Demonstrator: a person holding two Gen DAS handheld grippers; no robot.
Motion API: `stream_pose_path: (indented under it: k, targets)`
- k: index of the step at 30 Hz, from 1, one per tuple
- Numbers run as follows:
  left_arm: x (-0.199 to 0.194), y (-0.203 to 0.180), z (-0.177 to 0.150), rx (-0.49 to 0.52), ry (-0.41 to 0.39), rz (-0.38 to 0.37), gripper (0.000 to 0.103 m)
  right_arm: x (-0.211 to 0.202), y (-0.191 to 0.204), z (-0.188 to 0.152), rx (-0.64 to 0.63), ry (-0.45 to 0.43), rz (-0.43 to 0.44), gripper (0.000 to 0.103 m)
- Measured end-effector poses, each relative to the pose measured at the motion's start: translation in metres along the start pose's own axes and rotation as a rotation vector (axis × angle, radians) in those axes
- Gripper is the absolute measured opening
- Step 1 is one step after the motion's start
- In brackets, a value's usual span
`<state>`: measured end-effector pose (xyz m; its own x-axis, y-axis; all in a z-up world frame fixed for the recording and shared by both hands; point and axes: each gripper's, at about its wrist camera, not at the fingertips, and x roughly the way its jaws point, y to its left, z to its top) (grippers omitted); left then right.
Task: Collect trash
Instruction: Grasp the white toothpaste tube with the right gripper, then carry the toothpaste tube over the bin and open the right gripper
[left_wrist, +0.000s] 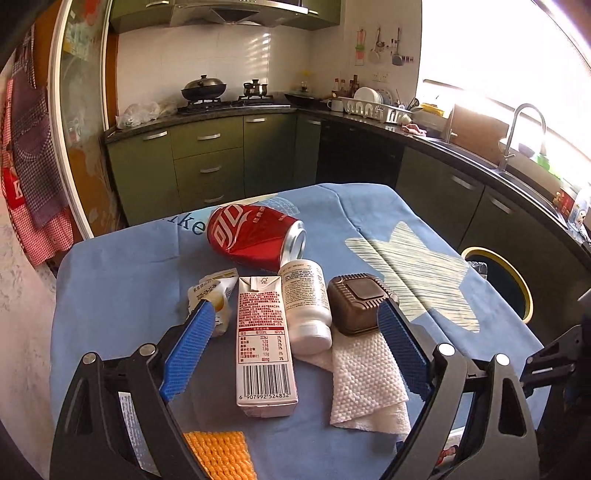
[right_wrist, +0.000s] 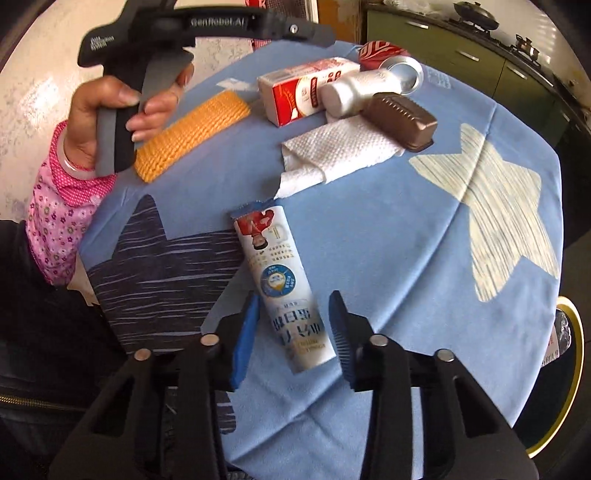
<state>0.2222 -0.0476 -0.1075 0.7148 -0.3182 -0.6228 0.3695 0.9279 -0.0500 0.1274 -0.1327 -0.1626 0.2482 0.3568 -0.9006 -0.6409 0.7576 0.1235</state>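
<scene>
Straddling the white printed plastic wrapper (right_wrist: 286, 291) at lower centre on the blue cloth-covered tabletop (right_wrist: 388, 229), the right gripper (right_wrist: 295, 325) is narrowing its jaws without pinching yet, apparently for binning, while the left gripper (left_wrist: 299, 325) is hovering wide open over the red-and-white milk carton (left_wrist: 264, 343).

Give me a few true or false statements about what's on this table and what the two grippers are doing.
1. The red can lies on its side. True.
2. The right gripper straddles the orange foam net. False: it straddles the white pouch.
3. The brown container rests partly on the paper towel. True.
4. The left gripper is clamped shut. False: it is wide open around the milk carton.
</scene>
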Motion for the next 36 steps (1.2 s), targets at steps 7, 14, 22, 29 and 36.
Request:
stream_pose_path:
  k: [7,14,22,29,36]
  targets:
    - [0.001,-0.003,-0.002,0.014,0.007,0.002,0.09,0.002,0.004,0.0,-0.01,-0.003,-0.003,0.022]
    - [0.001,-0.005,-0.003,0.018,0.006,0.003,0.09,-0.01,0.0,-0.013,0.023,-0.023,-0.008,0.02]
    - [-0.001,-0.008,-0.004,0.02,-0.005,-0.001,0.09,-0.048,-0.045,-0.044,0.221,-0.113,-0.063,0.02]
    - [0.002,-0.014,-0.006,0.034,0.004,-0.007,0.09,-0.094,-0.131,-0.086,0.563,-0.189,-0.248,0.021]
    - [0.004,-0.017,-0.007,0.042,0.01,-0.011,0.091,-0.102,-0.206,-0.126,0.828,-0.146,-0.42,0.022]
